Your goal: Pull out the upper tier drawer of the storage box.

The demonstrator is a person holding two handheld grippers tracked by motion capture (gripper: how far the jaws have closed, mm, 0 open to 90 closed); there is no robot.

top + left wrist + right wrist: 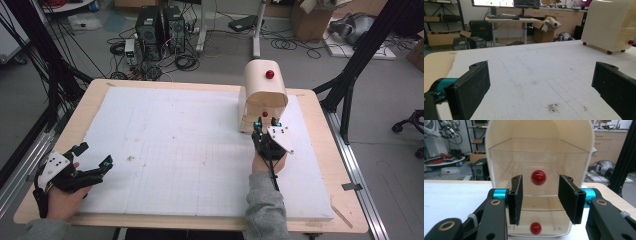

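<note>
My grippers are black, with flat rough-faced jaws on teal collars and brass-ringed pivots. Each one, left gripper (93, 155) and right gripper (267, 124), carries a grey three-cornered plate and a black cable. Grey sleeves (264, 207) cover both forearms.

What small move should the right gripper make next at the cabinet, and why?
Probably ease the right gripper forward, then close on the upper red knob. Its jaws stand apart on either side of the knob, not visibly touching it, in front of the cream cabinet.

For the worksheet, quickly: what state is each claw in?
Left claw: open, holding nothing.
Right claw: open, nothing gripped; red knob ahead.
</note>
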